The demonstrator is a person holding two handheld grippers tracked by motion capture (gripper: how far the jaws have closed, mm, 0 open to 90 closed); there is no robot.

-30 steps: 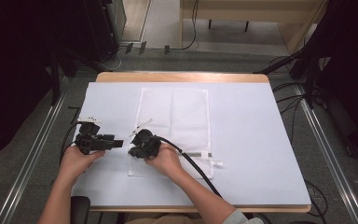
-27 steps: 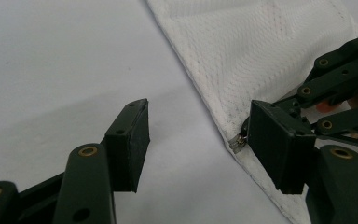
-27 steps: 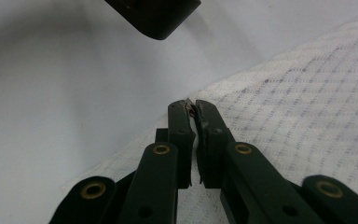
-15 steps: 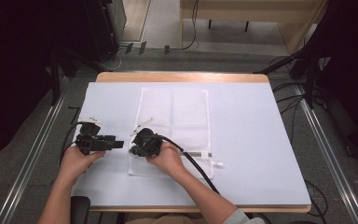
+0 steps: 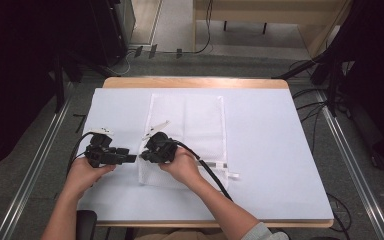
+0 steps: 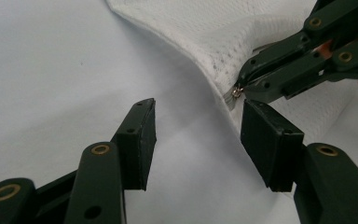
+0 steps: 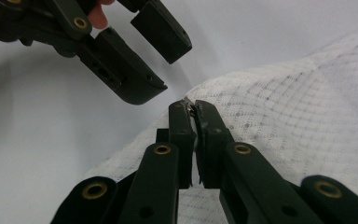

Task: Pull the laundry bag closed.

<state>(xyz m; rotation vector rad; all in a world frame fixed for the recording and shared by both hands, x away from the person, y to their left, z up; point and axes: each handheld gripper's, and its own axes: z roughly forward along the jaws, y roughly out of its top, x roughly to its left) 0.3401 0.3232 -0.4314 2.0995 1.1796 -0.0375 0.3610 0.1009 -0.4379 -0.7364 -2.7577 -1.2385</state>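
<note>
A white mesh bag [image 5: 195,125] lies flat on the white table cover [image 5: 280,150]. My right gripper [image 5: 142,156] is at the bag's near left edge, shut on the small metal zipper pull [image 7: 189,103], which lifts the mesh [image 7: 284,107] a little. My left gripper [image 5: 131,159] points at it from the left, tips nearly meeting. In the left gripper view its jaws [image 6: 198,109] have just been closing but still stand apart, with bare cover and the bag's edge [image 6: 205,32] between them; one pad sits just under the zipper pull [image 6: 235,92] and the right gripper [image 6: 244,88].
A black cable [image 5: 210,172] trails from the right gripper across the bag's near end. A white strap [image 5: 227,169] sticks out at the bag's near right corner. The table's wooden far edge [image 5: 195,82] and floor rails [image 5: 350,165] border the area.
</note>
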